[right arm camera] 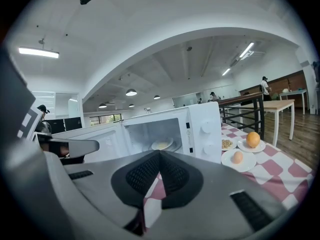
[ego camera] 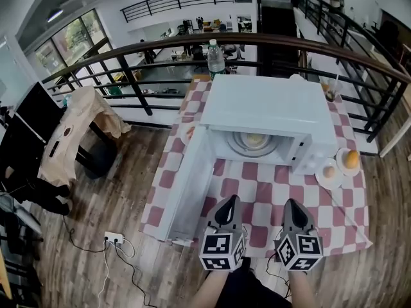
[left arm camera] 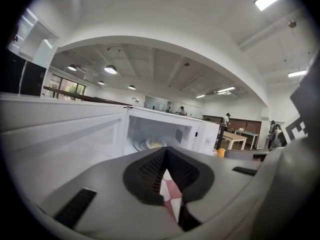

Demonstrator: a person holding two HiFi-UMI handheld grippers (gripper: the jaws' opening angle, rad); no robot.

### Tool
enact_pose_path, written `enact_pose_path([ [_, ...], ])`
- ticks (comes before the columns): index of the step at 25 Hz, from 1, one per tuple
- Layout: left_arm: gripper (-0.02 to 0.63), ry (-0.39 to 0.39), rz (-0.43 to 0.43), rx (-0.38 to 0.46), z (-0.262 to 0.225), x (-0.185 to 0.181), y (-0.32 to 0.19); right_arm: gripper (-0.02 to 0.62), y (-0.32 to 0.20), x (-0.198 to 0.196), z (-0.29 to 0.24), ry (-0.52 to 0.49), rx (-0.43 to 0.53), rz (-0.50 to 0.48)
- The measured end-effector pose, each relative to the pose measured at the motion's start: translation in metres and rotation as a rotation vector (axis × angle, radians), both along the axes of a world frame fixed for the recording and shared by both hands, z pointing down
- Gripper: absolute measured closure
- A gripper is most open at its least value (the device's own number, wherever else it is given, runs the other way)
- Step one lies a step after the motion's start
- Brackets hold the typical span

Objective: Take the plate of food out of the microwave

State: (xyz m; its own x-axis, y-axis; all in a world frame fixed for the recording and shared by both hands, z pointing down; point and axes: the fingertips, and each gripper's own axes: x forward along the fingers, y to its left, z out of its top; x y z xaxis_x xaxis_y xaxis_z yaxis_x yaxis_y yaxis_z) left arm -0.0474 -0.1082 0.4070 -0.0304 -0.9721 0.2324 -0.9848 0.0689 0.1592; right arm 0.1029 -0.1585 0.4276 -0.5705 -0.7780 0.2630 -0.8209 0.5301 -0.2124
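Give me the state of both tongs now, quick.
Left tongs: closed, holding nothing.
Right tongs: closed, holding nothing.

One microwave (ego camera: 263, 104); two hand-held grippers (ego camera: 230, 201) (ego camera: 291, 204); one orange (ego camera: 352, 158); one egg (ego camera: 329, 171).

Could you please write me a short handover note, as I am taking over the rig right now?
Left gripper: shut, empty, in front of the microwave.
Right gripper: shut, empty, beside the left one.
Door stands open; the plate of food sits inside.
Done: door open.
Left: probably open a gripper, reach in, grip the plate's rim and bring it out onto the table.
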Motion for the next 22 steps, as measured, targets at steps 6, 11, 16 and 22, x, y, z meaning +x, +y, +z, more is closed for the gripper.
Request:
enact_pose_path([
  [6, 0.598, 0.018, 0.025, -0.031, 0.013, -0.004, -0.023, 0.598, -0.019, -0.011, 0.012, -0.018, -0.049, -0.002],
  [11, 0.598, 0.037, 0.036, -0.038, 0.021, -0.007, -0.041, 0.598, -0.037, -0.021, 0.017, -0.020, -0.064, 0.003],
  [16, 0.598, 0.024, 0.060, -0.060, 0.030, -0.012, -0.061, 0.598, -0.051, -0.036, 0.025, -0.019, -0.083, -0.029],
  [22, 0.598, 0.068, 0.052, -0.090, 0.039, -0.023, -0.081, 0.598, -0.070, -0.051, 0.036, 0.044, -0.090, -0.036],
])
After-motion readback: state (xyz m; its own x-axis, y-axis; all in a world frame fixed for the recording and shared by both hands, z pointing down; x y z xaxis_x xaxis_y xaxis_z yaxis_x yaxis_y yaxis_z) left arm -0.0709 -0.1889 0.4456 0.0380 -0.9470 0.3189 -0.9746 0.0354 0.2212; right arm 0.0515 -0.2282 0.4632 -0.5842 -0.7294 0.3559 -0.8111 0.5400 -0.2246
